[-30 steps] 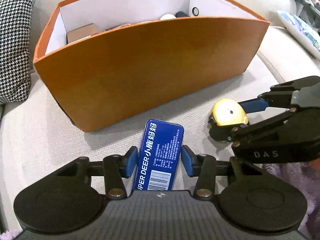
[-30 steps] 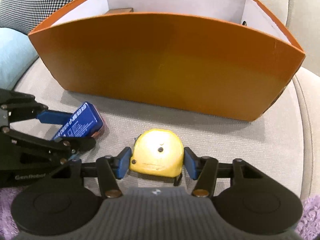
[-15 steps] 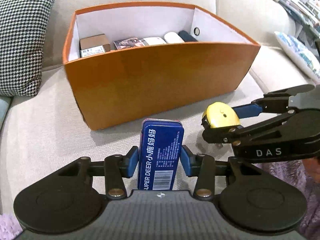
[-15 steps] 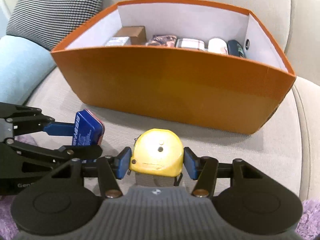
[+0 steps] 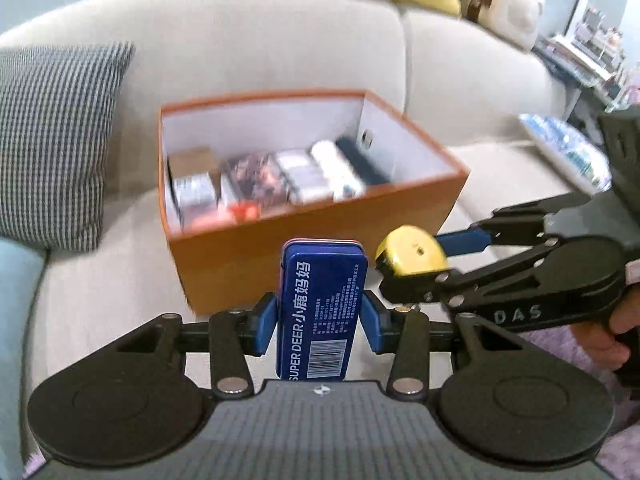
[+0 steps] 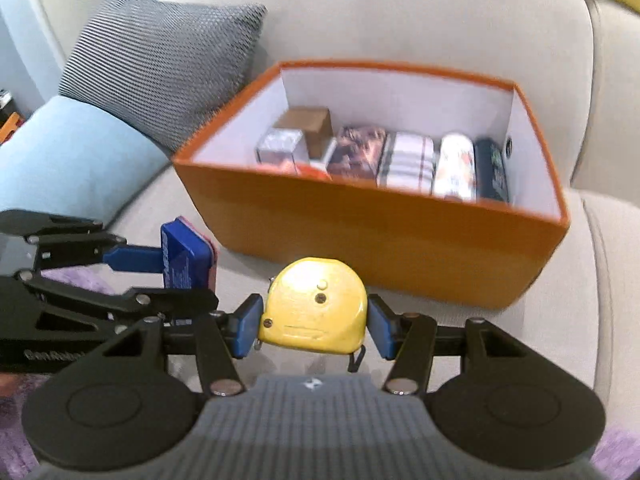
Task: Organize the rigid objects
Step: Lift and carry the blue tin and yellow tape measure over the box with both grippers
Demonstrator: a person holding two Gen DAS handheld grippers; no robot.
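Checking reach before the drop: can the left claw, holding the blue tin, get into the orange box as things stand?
Probably yes. The left claw grips the blue tin in front of the orange box, whose top is open, with bare floor along its near wall. The right claw stays off to the side.

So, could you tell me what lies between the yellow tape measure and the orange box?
Only bare sofa cushion, in the right wrist view, between the tape measure and box.
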